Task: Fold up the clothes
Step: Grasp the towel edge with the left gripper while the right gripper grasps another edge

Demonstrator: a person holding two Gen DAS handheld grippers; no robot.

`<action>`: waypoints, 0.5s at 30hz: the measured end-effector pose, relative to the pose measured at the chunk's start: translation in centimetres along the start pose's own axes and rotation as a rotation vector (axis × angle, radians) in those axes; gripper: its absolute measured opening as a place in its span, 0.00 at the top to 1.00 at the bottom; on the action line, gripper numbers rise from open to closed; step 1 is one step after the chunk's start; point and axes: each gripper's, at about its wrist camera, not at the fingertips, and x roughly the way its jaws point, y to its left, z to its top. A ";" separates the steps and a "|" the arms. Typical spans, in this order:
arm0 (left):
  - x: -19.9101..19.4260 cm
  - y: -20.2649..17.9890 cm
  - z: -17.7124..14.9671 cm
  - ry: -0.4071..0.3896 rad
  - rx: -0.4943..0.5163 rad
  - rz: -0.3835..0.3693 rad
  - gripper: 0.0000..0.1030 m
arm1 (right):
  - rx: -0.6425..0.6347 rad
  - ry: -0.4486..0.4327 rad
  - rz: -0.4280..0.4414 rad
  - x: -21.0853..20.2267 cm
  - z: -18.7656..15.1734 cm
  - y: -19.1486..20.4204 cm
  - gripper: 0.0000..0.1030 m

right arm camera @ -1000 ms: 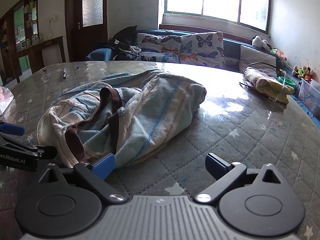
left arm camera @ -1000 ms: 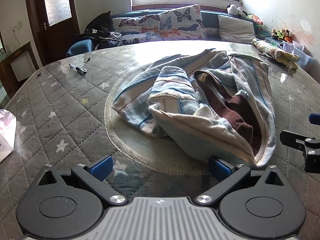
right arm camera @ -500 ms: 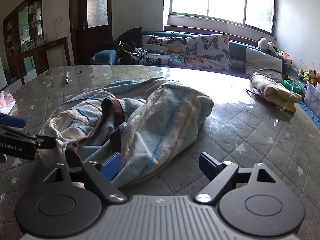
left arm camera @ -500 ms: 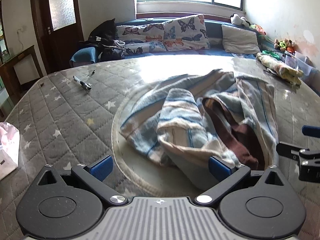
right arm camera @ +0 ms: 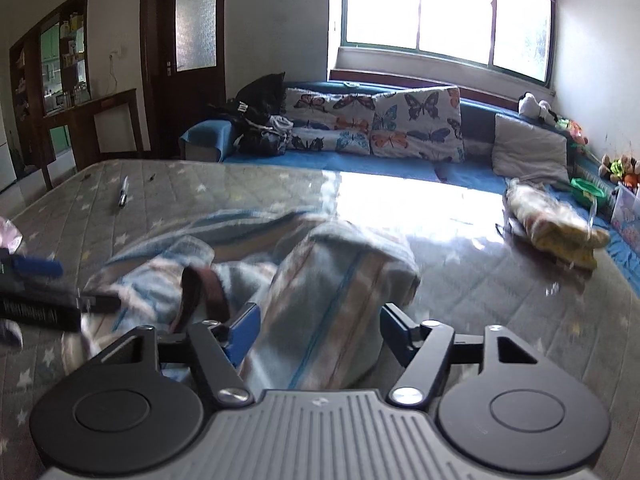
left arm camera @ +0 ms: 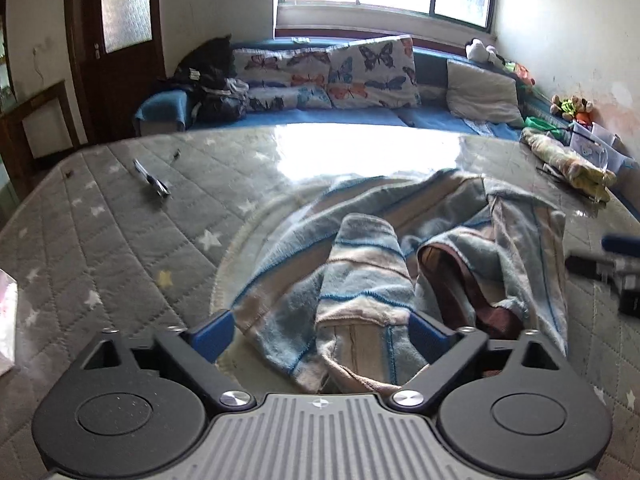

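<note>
A crumpled blue-and-cream striped garment (left arm camera: 364,280) with brown trim lies on the grey star-quilted table (left arm camera: 100,248). My left gripper (left arm camera: 320,334) reaches over its near edge. Its jaws are closing, with a striped fold between the pads, and no squeeze on the cloth shows. My right gripper (right arm camera: 320,330) straddles the garment's (right arm camera: 332,292) right-hand fold, which nearly fills the gap. Its jaws are closing too. Each gripper shows at the edge of the other's view: the right gripper (left arm camera: 616,264), the left gripper (right arm camera: 40,284).
A pen (left arm camera: 152,180) lies at the table's far left. A folded yellowish cloth (right arm camera: 556,224) sits at the far right edge. Beyond the table runs a blue sofa (left arm camera: 400,116) with butterfly cushions and a black bag. A pink-white bag (left arm camera: 6,320) is at the left edge.
Both grippers have moved forward over the garment's near edge, and their jaws have narrowed. Cloth that lay ahead of the fingers is now between them.
</note>
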 end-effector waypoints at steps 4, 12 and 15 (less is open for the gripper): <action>0.9 0.4 -0.2 0.026 -0.026 -0.053 0.27 | 0.003 0.000 0.005 2.1 2.2 -0.1 0.41; 1.2 0.7 0.1 0.031 -0.059 -0.143 0.51 | -0.056 0.038 -0.010 7.5 4.7 1.8 0.42; 1.2 0.7 0.1 0.034 -0.063 -0.152 0.54 | -0.080 0.056 -0.034 9.3 4.8 2.5 0.42</action>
